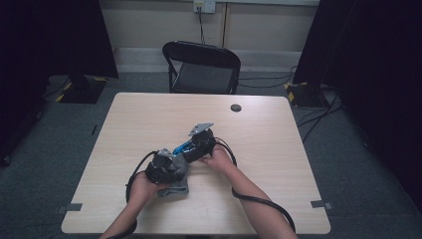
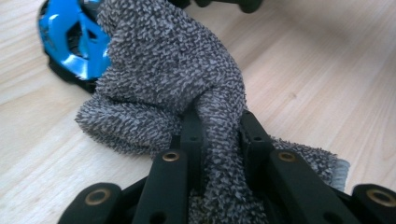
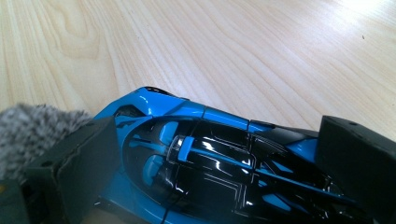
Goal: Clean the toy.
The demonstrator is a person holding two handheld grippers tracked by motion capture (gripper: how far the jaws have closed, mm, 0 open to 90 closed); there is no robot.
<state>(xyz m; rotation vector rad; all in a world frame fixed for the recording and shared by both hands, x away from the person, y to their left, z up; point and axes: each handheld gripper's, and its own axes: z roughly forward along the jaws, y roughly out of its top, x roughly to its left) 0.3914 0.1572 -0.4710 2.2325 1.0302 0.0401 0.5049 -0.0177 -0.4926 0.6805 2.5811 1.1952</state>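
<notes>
A blue and black toy car [image 3: 210, 158] sits between the two black jaws of my right gripper [image 3: 219, 140], which press on its sides. In the high view the right gripper [image 1: 186, 149] holds the car [image 1: 182, 147] just above the middle of the table [image 1: 149, 114]. My left gripper [image 2: 219, 126] is shut on a fold of a grey fuzzy cloth [image 2: 163, 70]. The cloth bunches up against the car's blue end [image 2: 70, 42]. From above, the left gripper [image 1: 176, 162] lies just left of the car, and the cloth [image 1: 176, 188] hangs below it.
A small black round disc [image 1: 236, 107] lies near the table's far edge. A black folding chair [image 1: 201, 64] stands behind the table. Grey tape marks [image 1: 322, 204] sit at the near corners. A black cable [image 1: 259, 201] trails from the right gripper along the forearm.
</notes>
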